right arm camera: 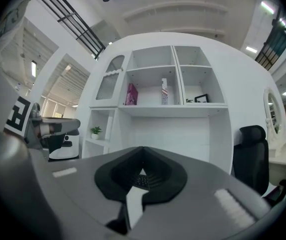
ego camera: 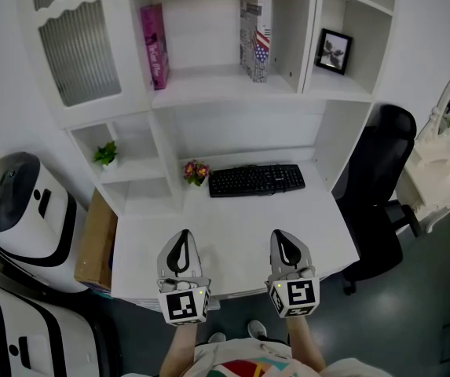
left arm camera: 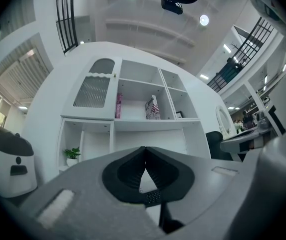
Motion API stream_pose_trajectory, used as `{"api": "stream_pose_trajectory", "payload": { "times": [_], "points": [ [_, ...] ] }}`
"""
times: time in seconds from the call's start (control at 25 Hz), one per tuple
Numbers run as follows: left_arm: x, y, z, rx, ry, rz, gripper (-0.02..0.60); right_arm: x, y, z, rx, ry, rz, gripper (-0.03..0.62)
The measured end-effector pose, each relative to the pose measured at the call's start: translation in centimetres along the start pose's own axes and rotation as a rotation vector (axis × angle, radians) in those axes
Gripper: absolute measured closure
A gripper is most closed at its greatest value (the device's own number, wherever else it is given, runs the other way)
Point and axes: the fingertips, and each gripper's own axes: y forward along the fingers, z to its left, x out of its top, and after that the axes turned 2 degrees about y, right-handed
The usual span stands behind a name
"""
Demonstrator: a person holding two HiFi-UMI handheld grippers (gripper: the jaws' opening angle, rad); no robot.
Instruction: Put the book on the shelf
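White worktop and white shelving fill the head view, seen from steeply above. 2 hand-held grippers are at the worktop's near edge, side by side and apart: the left hand-held gripper and the right hand-held gripper. Each carries a marker cube at its near end. Beyond them lie a black keyboard and, just beside its left end, a small bunch of flowers. Well beyond those, on the middle shelf, 2 books stand upright. A pink book is against the compartment's left wall and a patterned book with a flag design stands near its right wall. Both are well apart from the hand-held grippers. A framed picture sits in the next compartment to the right, a potted plant in a lower left cubby, and a black chair stands right of the worktop.

Left gripper view: the dark jaws meet at their tips and hold nothing. Above and far beyond them the pink book and the patterned book stand on the shelf.

Right gripper view: the jaws are likewise together and empty. The pink book and the patterned book stand on the shelf, high above the tips and well away from them.
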Motion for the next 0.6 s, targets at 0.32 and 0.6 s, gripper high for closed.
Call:
{"api": "stream_pose_trajectory", "payload": {
  "times": [0.32, 0.6],
  "points": [
    [-0.24, -0.08, 0.13, 0.006, -0.007, 0.019, 0.581, -0.68, 0.34, -0.2, -0.005, 0.036, 0.016, 0.594],
    [-1.11, 0.11, 0.46, 0.01, -0.01, 0.021, 0.581, -0.52, 0.82, 0.02, 0.001, 0.014, 0.022, 0.594]
  ]
}}
